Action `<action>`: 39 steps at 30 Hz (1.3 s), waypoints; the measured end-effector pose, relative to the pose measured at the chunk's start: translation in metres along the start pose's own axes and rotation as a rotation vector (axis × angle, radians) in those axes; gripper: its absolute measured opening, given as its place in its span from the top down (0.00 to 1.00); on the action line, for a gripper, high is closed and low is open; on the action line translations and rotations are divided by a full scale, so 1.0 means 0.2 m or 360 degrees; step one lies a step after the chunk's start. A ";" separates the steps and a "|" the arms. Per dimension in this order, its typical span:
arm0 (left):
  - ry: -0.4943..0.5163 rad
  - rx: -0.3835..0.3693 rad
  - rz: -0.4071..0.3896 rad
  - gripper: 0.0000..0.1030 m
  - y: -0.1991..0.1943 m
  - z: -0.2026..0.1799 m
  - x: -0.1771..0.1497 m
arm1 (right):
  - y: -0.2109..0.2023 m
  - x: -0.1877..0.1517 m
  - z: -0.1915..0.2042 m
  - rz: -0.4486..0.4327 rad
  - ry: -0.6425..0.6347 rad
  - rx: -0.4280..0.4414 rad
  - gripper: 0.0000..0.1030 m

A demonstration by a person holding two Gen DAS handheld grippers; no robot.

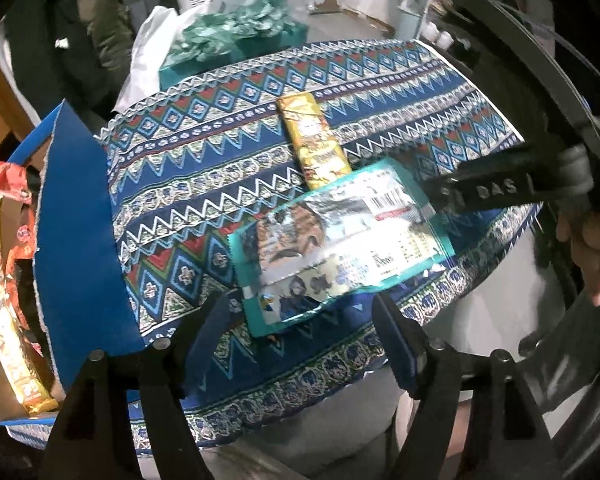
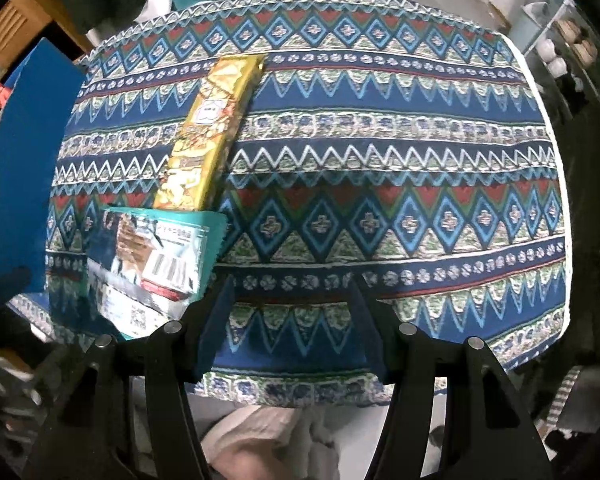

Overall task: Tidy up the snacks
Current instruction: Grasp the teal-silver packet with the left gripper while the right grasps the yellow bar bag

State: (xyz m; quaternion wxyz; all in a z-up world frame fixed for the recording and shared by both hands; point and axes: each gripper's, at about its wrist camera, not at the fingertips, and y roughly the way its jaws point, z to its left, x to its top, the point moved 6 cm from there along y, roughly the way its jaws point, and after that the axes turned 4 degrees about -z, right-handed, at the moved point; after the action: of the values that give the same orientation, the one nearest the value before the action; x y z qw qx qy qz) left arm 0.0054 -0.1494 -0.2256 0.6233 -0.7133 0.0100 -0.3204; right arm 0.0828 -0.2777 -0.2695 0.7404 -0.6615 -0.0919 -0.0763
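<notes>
A teal snack packet (image 1: pixel 340 240) lies flat on the patterned tablecloth (image 1: pixel 204 184), just ahead of my open left gripper (image 1: pixel 300 312), whose fingers straddle its near edge without gripping it. A gold snack bar (image 1: pixel 314 140) lies beyond it, touching its far edge. My right gripper (image 2: pixel 290 304) is open and empty above the cloth (image 2: pixel 380 160); the teal packet (image 2: pixel 152 264) and gold bar (image 2: pixel 208 132) lie to its left. The right gripper also shows in the left wrist view (image 1: pixel 484 192), beside the packet's right end.
A blue cardboard box (image 1: pixel 76 240) stands open at the table's left edge, holding a gold bar (image 1: pixel 4 308) and red and orange packets (image 1: pixel 4 180). The box shows in the right wrist view (image 2: pixel 24 160). A teal box with crumpled paper (image 1: pixel 236 36) sits behind the table.
</notes>
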 end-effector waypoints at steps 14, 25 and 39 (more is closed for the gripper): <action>-0.0047 0.0057 0.0053 0.27 0.15 0.04 0.01 | 0.10 0.18 0.15 -0.0069 0.0060 0.0164 0.43; -0.0196 0.0100 0.0048 0.27 0.29 0.22 0.12 | 0.24 0.34 0.26 -0.0101 0.0038 0.0253 0.43; -0.0223 0.0112 0.0036 0.24 0.39 0.26 0.18 | 0.42 0.44 0.28 -0.0009 0.0084 0.0212 0.43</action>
State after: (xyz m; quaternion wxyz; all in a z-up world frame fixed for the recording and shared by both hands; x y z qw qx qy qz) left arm 0.0877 -0.1354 -0.2802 0.6508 -0.7114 -0.0369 -0.2627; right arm 0.1867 -0.2109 -0.3244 0.7846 -0.6084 -0.0790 -0.0895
